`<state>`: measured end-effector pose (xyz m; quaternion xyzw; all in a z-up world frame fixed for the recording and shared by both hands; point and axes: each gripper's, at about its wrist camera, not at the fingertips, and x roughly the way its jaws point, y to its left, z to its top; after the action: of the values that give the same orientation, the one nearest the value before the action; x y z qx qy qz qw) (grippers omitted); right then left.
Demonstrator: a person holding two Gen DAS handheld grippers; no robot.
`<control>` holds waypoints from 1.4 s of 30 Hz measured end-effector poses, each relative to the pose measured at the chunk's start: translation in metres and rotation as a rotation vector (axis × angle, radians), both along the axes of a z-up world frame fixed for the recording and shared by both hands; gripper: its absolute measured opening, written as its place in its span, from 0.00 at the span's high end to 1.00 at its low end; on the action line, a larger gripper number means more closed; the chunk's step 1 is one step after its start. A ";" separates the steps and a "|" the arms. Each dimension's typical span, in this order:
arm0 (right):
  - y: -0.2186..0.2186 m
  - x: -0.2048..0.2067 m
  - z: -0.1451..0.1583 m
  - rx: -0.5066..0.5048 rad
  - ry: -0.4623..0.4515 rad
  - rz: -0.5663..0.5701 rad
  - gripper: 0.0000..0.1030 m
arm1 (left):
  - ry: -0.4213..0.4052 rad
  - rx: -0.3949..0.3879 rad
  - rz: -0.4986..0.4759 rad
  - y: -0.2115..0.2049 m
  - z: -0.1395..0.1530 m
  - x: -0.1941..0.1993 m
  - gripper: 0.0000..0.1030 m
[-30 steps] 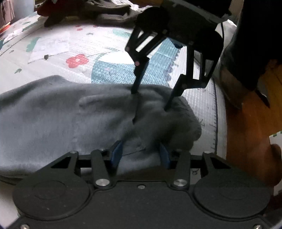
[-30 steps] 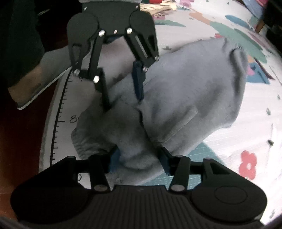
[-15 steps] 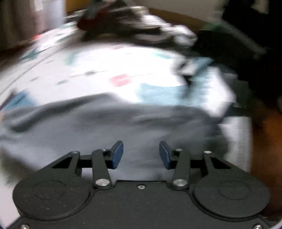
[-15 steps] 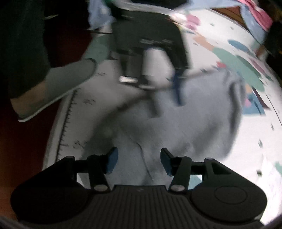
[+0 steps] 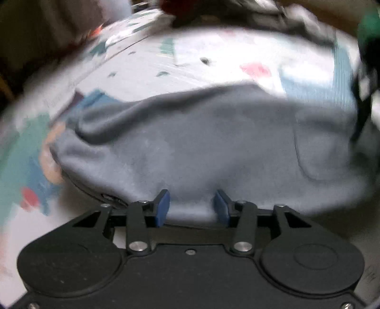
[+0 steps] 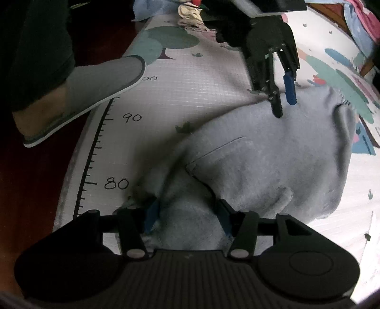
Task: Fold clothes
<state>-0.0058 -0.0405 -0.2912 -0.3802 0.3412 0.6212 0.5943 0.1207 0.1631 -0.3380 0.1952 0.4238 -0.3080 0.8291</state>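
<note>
A grey fleece garment [image 5: 213,147] lies folded on the patterned play mat [image 5: 213,61]; it also shows in the right wrist view [image 6: 273,166], with a pocket seam on top. My left gripper [image 5: 191,208] is open, its blue pads just over the garment's near edge. In the right wrist view the left gripper [image 6: 283,104] hovers open over the garment's far edge. My right gripper [image 6: 187,215] is open, with bunched grey cloth lying between its pads at the garment's near end. The left wrist view is blurred.
A person's foot in a grey slipper [image 6: 95,85] rests on the mat's left edge by a printed ruler scale [image 6: 95,166]. Dark clothes [image 5: 237,12] lie piled at the mat's far side. More clothes [image 6: 361,21] lie at the far right.
Both grippers have let go of the grey cloth. The left gripper has swung away from the right one to the garment's other side. The garment now lies flatter.
</note>
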 end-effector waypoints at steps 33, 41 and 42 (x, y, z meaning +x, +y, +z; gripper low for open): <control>0.013 0.133 -0.002 -0.038 0.385 -0.571 0.41 | 0.370 -0.640 0.778 0.132 -0.011 0.135 0.40; 0.017 0.127 -0.005 -0.041 0.359 -0.552 0.34 | 0.347 -0.693 0.807 0.140 -0.017 0.120 0.65; 0.018 0.126 -0.004 -0.043 0.349 -0.546 0.34 | 0.339 -0.693 0.804 0.139 -0.016 0.118 0.66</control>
<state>0.1201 -0.0223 -0.2953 -0.1747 0.5405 0.4872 0.6633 0.2385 0.3020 -0.3538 -0.3183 0.4663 -0.1156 0.8173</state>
